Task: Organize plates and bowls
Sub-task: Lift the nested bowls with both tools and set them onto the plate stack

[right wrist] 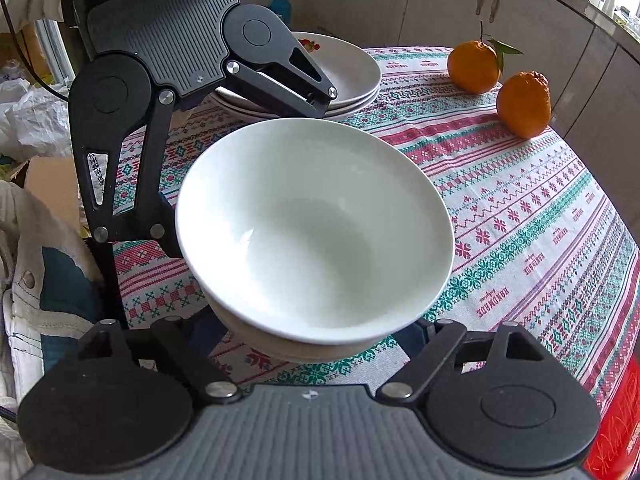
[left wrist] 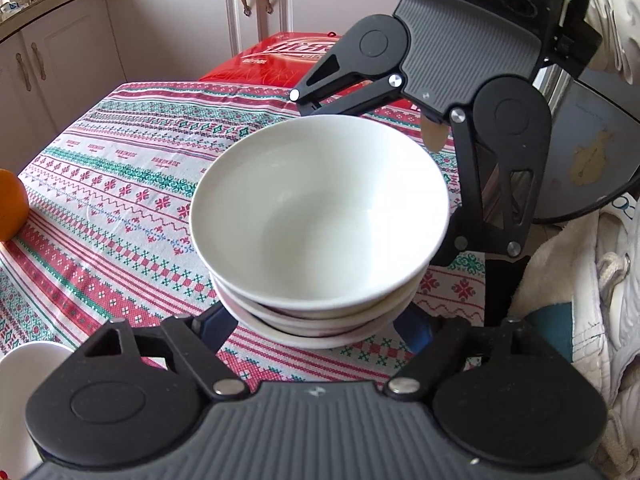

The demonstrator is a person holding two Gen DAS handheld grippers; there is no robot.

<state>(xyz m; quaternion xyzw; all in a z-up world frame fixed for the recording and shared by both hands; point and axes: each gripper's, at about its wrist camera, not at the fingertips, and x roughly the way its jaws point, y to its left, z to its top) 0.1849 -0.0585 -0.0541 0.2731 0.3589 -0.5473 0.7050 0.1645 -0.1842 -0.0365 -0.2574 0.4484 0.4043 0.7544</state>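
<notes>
A stack of white bowls (left wrist: 320, 216) stands on the counter (left wrist: 100, 200), which is covered by a cloth woven in red, green and white bands. Both claws sit at this stack from opposite sides. The left claw (left wrist: 320, 320) has its fingers spread wide, one on either side of the lower bowls, the blue fingertips (left wrist: 216, 320) showing just below the stack's near edge; whether they touch the bowls cannot be told. The right claw (right wrist: 316, 332) is likewise splayed around the stack's base from the other side, its tips mostly hidden under the top bowl's rim, so contact cannot be told either. The top bowl (right wrist: 316, 228) is empty and sits nested in the ones beneath.

Beyond the stack, seen from the right wrist, a pile of plates (right wrist: 352, 76) lies behind the left claw, the top plate bearing a small coloured motif. Two oranges (right wrist: 500, 84) rest on the cloth to the right of the stack, well apart from it, one with a stem and leaves.

The cloth repeats the word "HANDMADE" along one band. A red box (left wrist: 276, 60) past the counter's far edge, behind the stack, carries white lettering too distorted to read.
</notes>
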